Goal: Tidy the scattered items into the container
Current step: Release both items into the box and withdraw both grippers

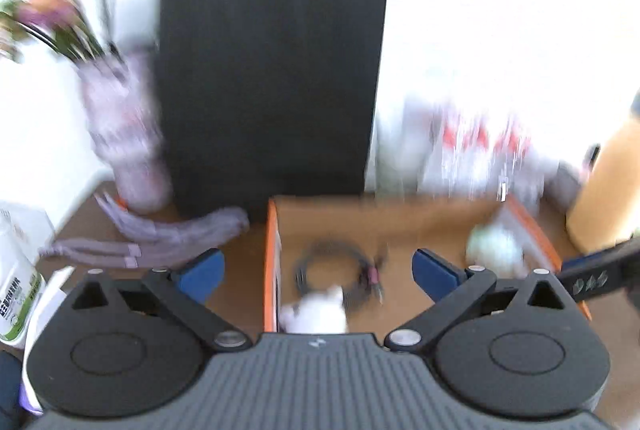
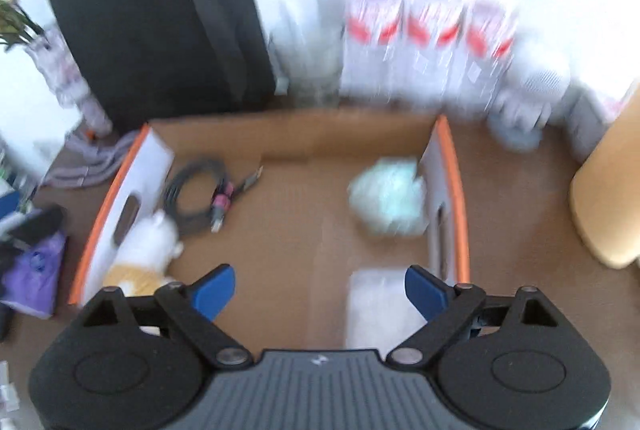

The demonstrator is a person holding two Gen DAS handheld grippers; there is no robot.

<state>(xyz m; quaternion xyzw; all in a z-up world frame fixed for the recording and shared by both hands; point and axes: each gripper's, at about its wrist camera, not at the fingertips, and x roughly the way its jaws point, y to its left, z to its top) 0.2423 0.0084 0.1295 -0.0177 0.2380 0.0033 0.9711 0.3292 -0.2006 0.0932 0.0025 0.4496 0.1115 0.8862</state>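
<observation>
Cable [image 2: 196, 193] coiled flat inside box [image 2: 280, 133]

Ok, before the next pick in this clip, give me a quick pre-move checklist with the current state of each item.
1. Left gripper empty, jaws apart: ok.
2. Right gripper empty, jaws apart: ok.
3. Cardboard box open-topped and reachable: ok.
4. Already inside the box: coiled black cable, white plush toy, pale green bundle, clear packet: ok.
5. Items left outside: grey cloth bundle lies on the table left of the box; purple pouch too: not ok.
6. Sharp enough view for aiming: both views are motion-blurred: not ok.
</observation>
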